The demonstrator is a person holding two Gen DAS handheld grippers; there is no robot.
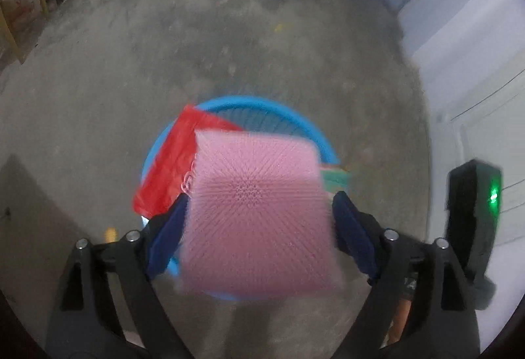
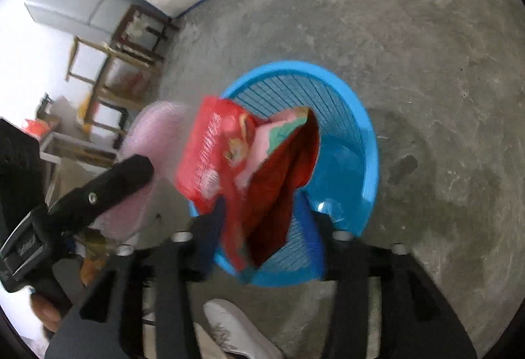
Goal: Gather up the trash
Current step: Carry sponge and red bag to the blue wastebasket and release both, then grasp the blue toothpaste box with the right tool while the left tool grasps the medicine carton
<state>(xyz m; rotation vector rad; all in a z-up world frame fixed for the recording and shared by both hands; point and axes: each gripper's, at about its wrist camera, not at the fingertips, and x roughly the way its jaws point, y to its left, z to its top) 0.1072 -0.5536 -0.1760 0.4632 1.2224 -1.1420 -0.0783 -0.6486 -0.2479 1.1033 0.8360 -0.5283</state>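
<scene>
In the left wrist view the left claw (image 1: 259,224) stands spread wide around a pink textured pad (image 1: 259,211). A gap shows at the right pad and the pink piece is blurred, so it looks released rather than pinched, though contact on the left side cannot be ruled out. Directly beyond it, mid-frame, lies the blue plastic basket (image 1: 295,119) on the concrete floor (image 1: 229,41).

In the right wrist view the right claw (image 2: 262,224) is partly spread, with a red snack wrapper (image 2: 236,169) between its fingers. The wrapper's long axis runs from lower centre up toward the basket mouth (image 2: 367,129). I cannot tell whether the pads grip it. Both pieces sit over the basket's near rim; dropping them straight ahead and down should land them inside.
</scene>
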